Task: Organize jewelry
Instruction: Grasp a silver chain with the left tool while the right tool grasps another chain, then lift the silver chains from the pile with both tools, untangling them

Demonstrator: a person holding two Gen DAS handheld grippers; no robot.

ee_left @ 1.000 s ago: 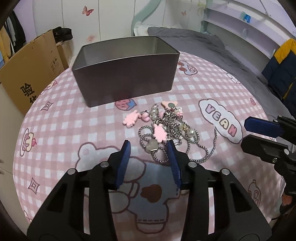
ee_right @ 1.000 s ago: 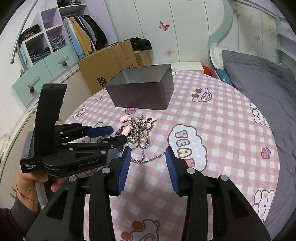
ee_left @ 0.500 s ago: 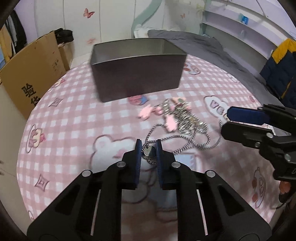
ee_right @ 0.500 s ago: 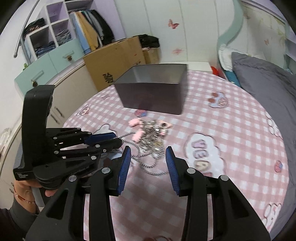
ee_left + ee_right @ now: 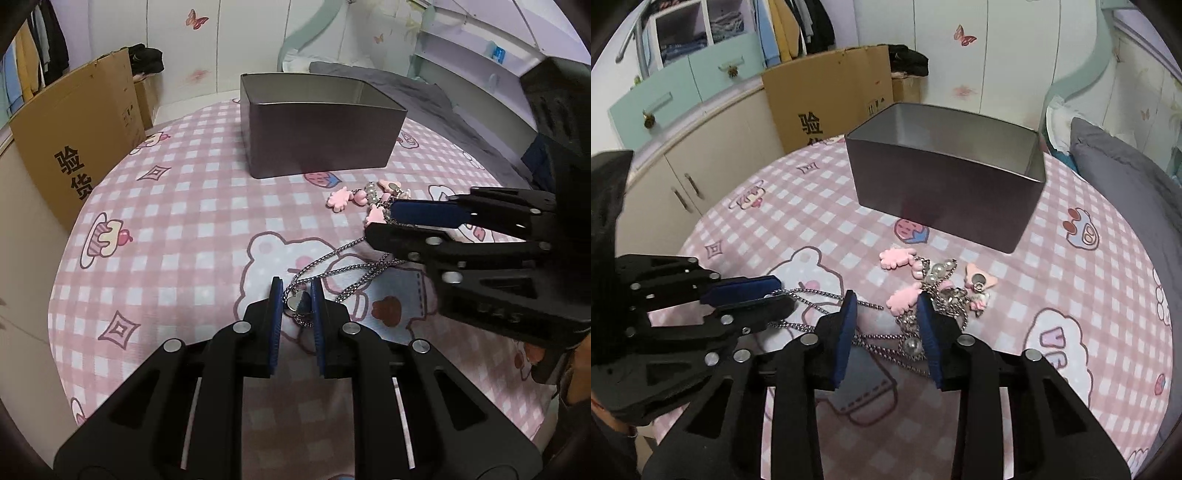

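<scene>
My left gripper [image 5: 296, 295] is shut on the heart pendant [image 5: 298, 301] of a silver chain necklace [image 5: 332, 273], whose chain stretches right to a tangled jewelry pile [image 5: 369, 201] of pink charms and pearls. My right gripper [image 5: 886, 317] is open, its fingers straddling the chain and the near edge of the pile [image 5: 934, 291]. The left gripper also shows in the right wrist view [image 5: 775, 293] with the chain [image 5: 812, 295] leading from it. A grey metal tin [image 5: 317, 129] stands open behind the pile, also seen in the right wrist view [image 5: 945, 181].
A round table with a pink checked cartoon cloth [image 5: 177, 229] holds everything. A cardboard box [image 5: 74, 140] stands off the table's left edge. Cabinets [image 5: 701, 173] and a bed [image 5: 1126, 177] lie beyond.
My left gripper closed on the heart pendant and pulled it left, drawing the chain out of the pile. My right gripper moved in over the pile, still open.
</scene>
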